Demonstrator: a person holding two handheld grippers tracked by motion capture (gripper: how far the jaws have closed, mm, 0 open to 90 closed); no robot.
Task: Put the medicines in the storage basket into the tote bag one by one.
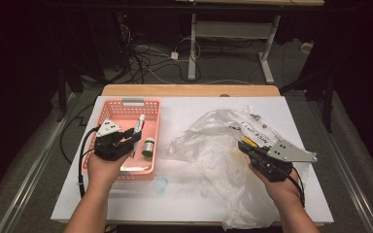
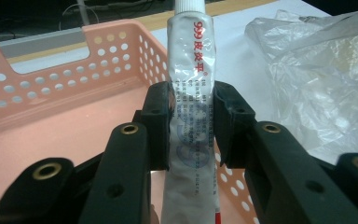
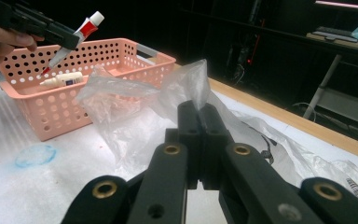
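My left gripper [image 1: 132,136] is shut on a white ointment tube [image 1: 139,124] with red print, held over the pink basket [image 1: 126,104]. In the left gripper view the tube [image 2: 190,70] stands upright between the pads of that gripper [image 2: 192,127], cap end away from me, above the basket floor [image 2: 51,135]. My right gripper [image 1: 246,148] is shut on a fold of the clear plastic bag [image 1: 209,141] crumpled over the middle of the table. The right gripper view has that gripper [image 3: 199,116] pinching a raised peak of the bag [image 3: 191,81], with the left gripper [image 3: 51,30] and tube [image 3: 77,37] beyond.
A small white bottle [image 1: 148,145] lies in the basket, near its right wall. A blue smear [image 1: 160,184] marks the white table cover in front of the basket. Packets with dark print [image 1: 257,128] sit in the bag's far part. The wooden table edge [image 1: 189,90] runs behind.
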